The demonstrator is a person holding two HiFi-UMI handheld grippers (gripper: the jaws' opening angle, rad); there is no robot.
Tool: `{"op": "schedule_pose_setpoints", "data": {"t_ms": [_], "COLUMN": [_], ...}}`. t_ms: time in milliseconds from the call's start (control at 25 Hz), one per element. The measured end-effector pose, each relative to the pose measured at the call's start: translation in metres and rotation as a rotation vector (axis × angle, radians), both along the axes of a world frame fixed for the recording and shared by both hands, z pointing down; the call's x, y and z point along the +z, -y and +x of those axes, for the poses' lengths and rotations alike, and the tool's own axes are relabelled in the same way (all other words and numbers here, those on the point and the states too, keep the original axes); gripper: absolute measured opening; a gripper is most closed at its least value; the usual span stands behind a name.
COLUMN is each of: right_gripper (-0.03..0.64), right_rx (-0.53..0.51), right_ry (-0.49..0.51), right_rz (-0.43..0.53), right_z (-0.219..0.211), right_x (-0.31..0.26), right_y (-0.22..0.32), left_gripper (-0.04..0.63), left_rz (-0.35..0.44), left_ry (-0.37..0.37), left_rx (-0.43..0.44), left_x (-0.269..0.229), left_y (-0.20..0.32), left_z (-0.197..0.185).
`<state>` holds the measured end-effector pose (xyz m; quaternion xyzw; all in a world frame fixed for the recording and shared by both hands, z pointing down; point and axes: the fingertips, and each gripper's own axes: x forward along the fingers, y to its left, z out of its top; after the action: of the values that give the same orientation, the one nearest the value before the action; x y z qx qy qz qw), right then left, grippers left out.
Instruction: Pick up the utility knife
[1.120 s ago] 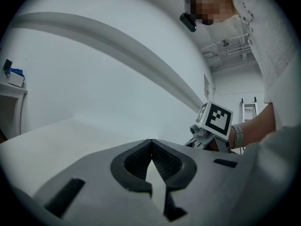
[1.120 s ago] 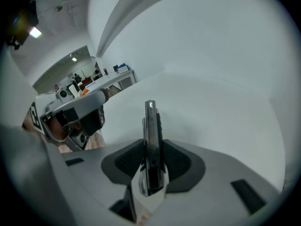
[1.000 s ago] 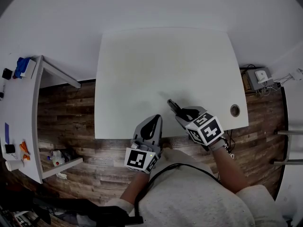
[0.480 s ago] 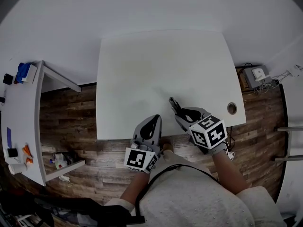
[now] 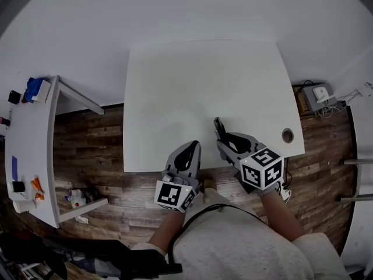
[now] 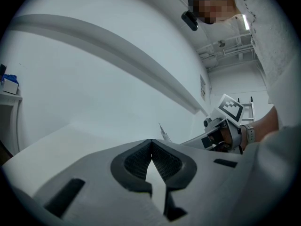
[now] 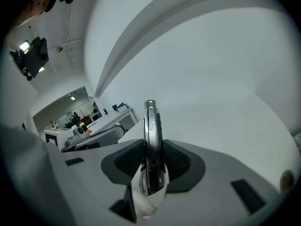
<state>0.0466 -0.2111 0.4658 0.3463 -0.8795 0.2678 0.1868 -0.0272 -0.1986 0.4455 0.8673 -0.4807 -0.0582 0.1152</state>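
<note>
The utility knife (image 7: 151, 140), slim with a grey metal spine and dark body, stands on edge between the pads of my right gripper (image 7: 151, 166), which is shut on it. In the head view the utility knife (image 5: 220, 127) sticks forward from the right gripper (image 5: 224, 137), lifted above the white table (image 5: 192, 92) near its front edge. My left gripper (image 5: 185, 156) hovers at the table's front edge, left of the right one. The left gripper's (image 6: 151, 157) pads meet at their tips with nothing between them.
A round cable hole (image 5: 287, 135) sits in the table's front right corner. A white side desk (image 5: 26, 150) with small items stands at the far left over wood flooring (image 5: 87, 150). A grey box with cables (image 5: 319, 95) lies on the floor at the right.
My right gripper has risen from the table with the knife clamped in it, and has tilted. The left gripper has stayed where it was.
</note>
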Motion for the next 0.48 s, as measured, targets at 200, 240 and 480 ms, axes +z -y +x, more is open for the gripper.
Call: {"op": "schedule_pose_setpoints", "data": {"t_ms": [200, 240, 480], "right_gripper": [0.132, 0.132, 0.131], "right_rx": [0.036, 0.041, 0.075], "right_ry": [0.046, 0.052, 0.081], "right_rz": [0.072, 0.08, 0.144], "right_z": [-0.002, -0.002, 0.006], "right_x": [-0.019, -0.021, -0.038], "right_y": [0.005, 0.005, 0.006], "left_gripper": [0.008, 0.008, 0.008], "left_rz": [0.029, 0.032, 0.039], "left_ry": [0.007, 0.008, 0.004], "left_rx": [-0.007, -0.01, 0.007], "left_x": [-0.012, -0.012, -0.016], "left_y": [0.01, 0.011, 0.017], "left_z": [-0.006, -0.007, 0.005]}}
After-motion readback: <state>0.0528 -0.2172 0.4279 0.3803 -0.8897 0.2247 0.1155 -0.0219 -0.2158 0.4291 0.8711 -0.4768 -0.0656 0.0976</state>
